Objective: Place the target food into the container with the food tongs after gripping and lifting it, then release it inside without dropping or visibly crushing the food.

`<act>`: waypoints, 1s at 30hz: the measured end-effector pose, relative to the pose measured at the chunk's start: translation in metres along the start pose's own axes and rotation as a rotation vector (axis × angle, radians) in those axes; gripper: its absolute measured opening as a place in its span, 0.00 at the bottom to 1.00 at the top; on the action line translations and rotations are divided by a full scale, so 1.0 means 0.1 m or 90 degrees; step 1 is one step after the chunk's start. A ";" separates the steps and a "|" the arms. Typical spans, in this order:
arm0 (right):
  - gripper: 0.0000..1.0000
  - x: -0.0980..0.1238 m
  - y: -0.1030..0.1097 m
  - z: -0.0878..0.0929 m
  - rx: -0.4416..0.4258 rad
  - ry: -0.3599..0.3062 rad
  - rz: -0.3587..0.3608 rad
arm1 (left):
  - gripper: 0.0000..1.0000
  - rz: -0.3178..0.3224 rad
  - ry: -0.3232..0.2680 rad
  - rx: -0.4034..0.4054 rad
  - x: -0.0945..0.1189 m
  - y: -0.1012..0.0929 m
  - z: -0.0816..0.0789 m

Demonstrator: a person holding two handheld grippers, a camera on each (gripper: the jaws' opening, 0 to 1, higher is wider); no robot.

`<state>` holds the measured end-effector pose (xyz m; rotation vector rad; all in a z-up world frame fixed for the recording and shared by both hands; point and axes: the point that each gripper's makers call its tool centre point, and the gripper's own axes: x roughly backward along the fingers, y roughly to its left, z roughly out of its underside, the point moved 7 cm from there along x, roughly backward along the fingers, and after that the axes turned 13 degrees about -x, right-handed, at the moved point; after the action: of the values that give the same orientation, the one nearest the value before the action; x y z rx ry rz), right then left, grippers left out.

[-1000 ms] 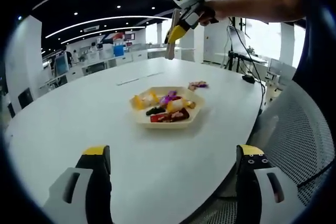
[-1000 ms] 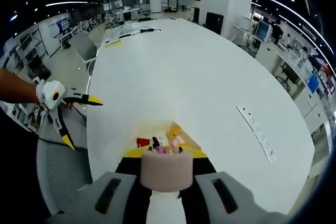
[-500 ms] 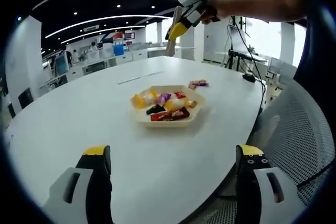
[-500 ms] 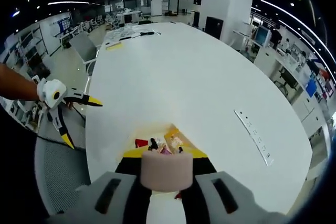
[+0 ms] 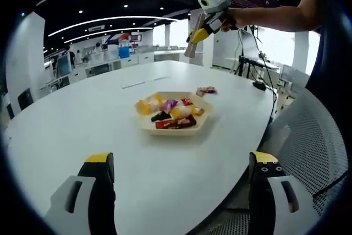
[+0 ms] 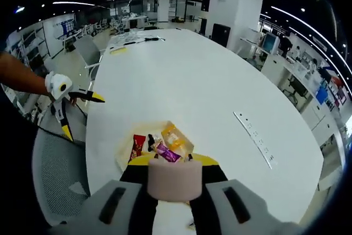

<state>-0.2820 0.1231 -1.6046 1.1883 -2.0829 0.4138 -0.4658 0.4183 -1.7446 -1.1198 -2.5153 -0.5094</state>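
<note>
A beige hexagonal tray [image 5: 147,126] with several wrapped sweets sits mid-table, and one loose pink-and-purple sweet [image 5: 206,89] lies just beyond it. My left gripper [image 5: 181,166] stands open, low over the near table edge, with nothing between its jaws. High above and behind the tray, the right gripper [image 5: 212,10] is shut on beige food tongs [image 5: 192,30] that point downward, nothing visible in their tips. In the right gripper view the right gripper [image 6: 175,163] clamps the tongs' butt [image 6: 175,182], with the tray [image 6: 124,158] right below. The open left gripper [image 6: 82,116] shows at the left.
The big white oval table [image 5: 82,119] carries a flat socket strip [image 6: 253,136]. A grey mesh chair [image 5: 313,152] stands at the table's edge beside the left gripper. A black cable and plug [image 5: 258,85] lie at the far right rim.
The right gripper with the tongs has risen and drifted right, away from the tray; more of the tray's sweets show below it. The left gripper has held still.
</note>
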 end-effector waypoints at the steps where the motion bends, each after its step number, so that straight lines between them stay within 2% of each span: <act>1: 0.20 0.02 -0.03 0.02 0.005 0.000 0.004 | 0.99 0.002 0.003 0.001 0.00 0.00 0.01; 12: 0.21 0.25 -0.28 0.26 0.007 -0.008 0.016 | 0.99 0.012 0.010 -0.006 0.00 -0.02 0.01; 16: 0.21 0.26 -0.32 0.32 0.012 -0.004 0.017 | 0.99 0.021 0.013 -0.009 -0.01 -0.04 0.02; 23: 0.21 0.25 -0.38 0.39 0.030 0.000 0.015 | 0.99 0.012 -0.004 -0.003 0.00 -0.02 -0.01; 30: 0.21 0.23 -0.38 0.46 0.058 0.001 -0.001 | 0.99 0.011 -0.004 -0.002 0.00 -0.03 -0.02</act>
<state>-0.2767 0.0626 -1.6236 1.2422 -2.0805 0.5137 -0.4677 0.4162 -1.7434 -1.1458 -2.5081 -0.5059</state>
